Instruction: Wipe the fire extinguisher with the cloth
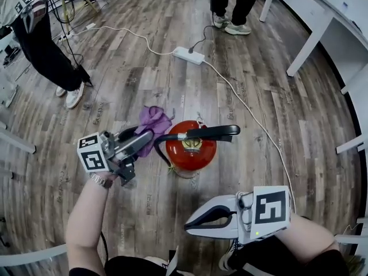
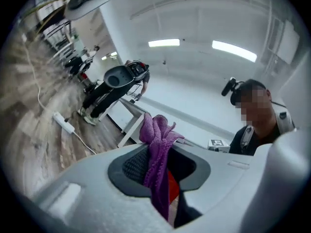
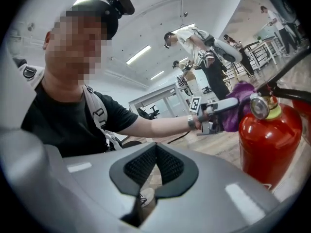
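Open office-like lab room, wood-plank floor [image 1: 144,79], white desks [image 1: 322,7], power strip [image 1: 188,54] with trailing cable, ceiling strip lights [image 2: 234,51], other people [image 1: 49,50] standing about

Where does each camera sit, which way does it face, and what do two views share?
Head view: head-mounted, looking steeply down at the extinguisher; forearms, left hand-held gripper and right hand-held gripper show.
Left gripper view: along its jaws, shut on the cloth, towards the ceiling; the person's torso shows.
Right gripper view: along its shut, empty jaws, towards the person's torso and left arm.
Head and right gripper views share extinguisher and cloth.
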